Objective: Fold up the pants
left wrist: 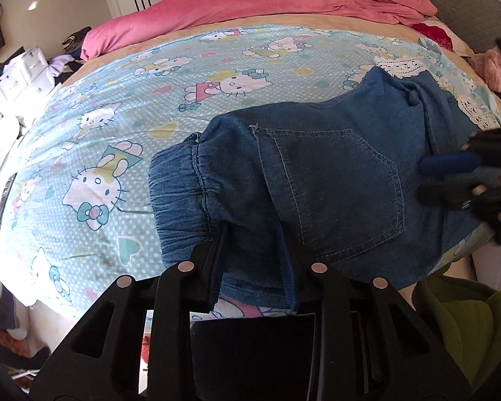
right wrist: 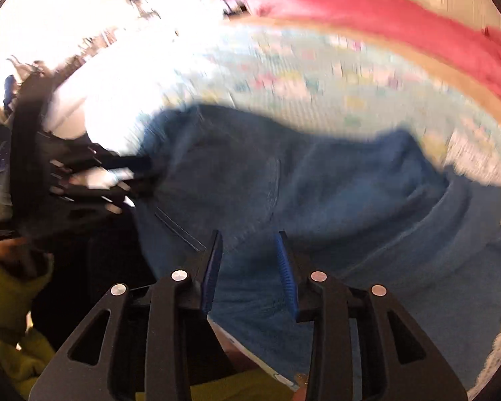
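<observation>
The denim pants (left wrist: 317,173) lie bunched into a short bundle on the near right part of the cartoon-cat bedsheet (left wrist: 123,107), back pocket up, elastic waistband to the left; so at least one fold looks done. The left hand-held gripper (left wrist: 255,260) is clenched on a denim flap at the near edge, cloth pinched between its fingers. The right hand-held gripper (right wrist: 248,267) stands released over the denim, nothing between its blue pads (right wrist: 285,277). Left to do, by my reading: lay that flap flat and smooth the rumpled right side.
</observation>
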A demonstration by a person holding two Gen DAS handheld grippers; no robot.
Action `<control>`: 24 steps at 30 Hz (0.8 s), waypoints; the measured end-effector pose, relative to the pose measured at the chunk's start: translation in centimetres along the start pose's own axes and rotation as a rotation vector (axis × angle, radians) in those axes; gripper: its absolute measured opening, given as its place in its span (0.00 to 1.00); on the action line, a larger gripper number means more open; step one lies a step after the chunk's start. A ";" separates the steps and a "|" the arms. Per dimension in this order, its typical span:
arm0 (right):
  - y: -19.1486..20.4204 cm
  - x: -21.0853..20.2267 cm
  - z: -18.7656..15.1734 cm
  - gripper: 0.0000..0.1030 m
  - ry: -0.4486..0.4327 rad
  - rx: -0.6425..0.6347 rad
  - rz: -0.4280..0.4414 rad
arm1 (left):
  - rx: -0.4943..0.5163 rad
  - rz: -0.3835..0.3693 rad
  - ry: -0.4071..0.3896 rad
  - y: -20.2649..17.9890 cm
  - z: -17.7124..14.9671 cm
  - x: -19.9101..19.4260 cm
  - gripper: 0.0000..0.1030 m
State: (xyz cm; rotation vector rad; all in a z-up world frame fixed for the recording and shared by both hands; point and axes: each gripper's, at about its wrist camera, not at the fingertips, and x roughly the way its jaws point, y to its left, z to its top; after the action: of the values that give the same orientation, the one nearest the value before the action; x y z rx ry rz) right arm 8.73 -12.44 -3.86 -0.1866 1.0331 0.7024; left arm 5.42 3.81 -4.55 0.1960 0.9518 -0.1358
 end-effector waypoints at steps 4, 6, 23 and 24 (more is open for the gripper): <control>-0.5 1.9 -1.1 0.32 0.035 0.035 -0.011 | -0.015 -0.015 -0.004 0.1 0.0 0.0 0.22; -0.7 1.4 -1.0 0.35 0.031 0.048 0.013 | -0.020 -0.016 -0.006 0.2 0.0 0.0 0.22; -7.2 -9.1 4.2 0.55 -0.218 0.140 -0.074 | -0.111 -0.042 -0.129 1.3 3.6 -6.9 0.40; -8.0 -9.5 4.5 0.55 -0.230 0.160 -0.078 | -0.100 -0.048 -0.141 1.1 4.1 -7.4 0.42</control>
State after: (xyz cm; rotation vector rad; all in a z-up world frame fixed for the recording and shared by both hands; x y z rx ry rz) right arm 13.87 -20.78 5.02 -0.0067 0.8526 0.5533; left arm 4.64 4.22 3.98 0.0701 0.8206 -0.1444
